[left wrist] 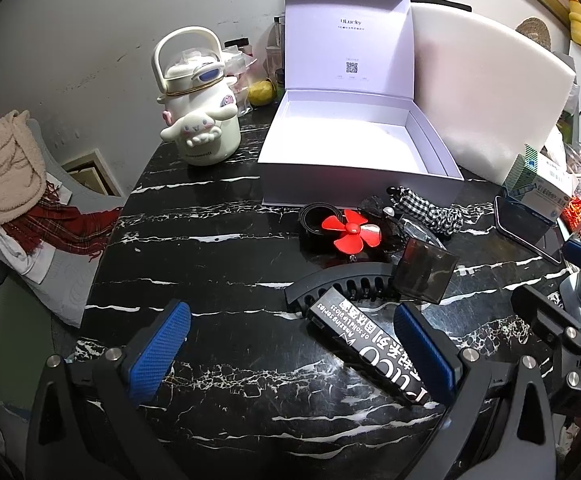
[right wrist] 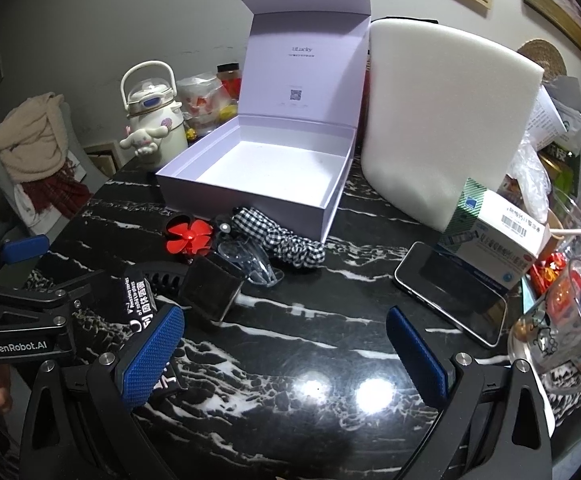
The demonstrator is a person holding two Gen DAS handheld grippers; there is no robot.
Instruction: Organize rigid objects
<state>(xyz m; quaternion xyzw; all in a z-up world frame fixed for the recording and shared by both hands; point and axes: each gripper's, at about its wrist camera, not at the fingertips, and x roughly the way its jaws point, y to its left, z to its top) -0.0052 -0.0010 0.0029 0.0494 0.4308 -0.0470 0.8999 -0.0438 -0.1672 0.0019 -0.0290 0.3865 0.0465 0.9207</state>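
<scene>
The left gripper (left wrist: pixel 290 344) hangs low over the black marble table (left wrist: pixel 218 264) with its blue pads spread wide and nothing between them. A long black carton (left wrist: pixel 366 344) with white lettering lies flat just in front of it, its near end touching or almost touching the inner face of the right-hand pad (left wrist: pixel 422 356); which, I cannot tell. The right gripper (right wrist: pixel 286 352) is likewise wide apart and empty, over bare table to the right of the carton (right wrist: pixel 136 300).

Just beyond the carton lies a black slotted comb-like piece (left wrist: pixel 342 284), and beside that a dark smoky cube (left wrist: pixel 424 276). Farther than the cube sit a red fan (left wrist: pixel 352 232) on a black base, a clear plastic item (right wrist: pixel 250 260) and a black-and-white checked scrunchie (left wrist: pixel 430 210), all bunched together. To the right of the cube, well apart, a dark phone (right wrist: pixel 450 296) lies flat, with a green-and-white medicine box (right wrist: pixel 494 236) just behind it.

Past the fan stands the white box (left wrist: pixel 354 176), lid up against the back and its tray empty. Left of the box stands a cream cartoon bottle (left wrist: pixel 200 120) with a loop handle; right of it a white foam slab (left wrist: pixel 486 96) stands upright.
</scene>
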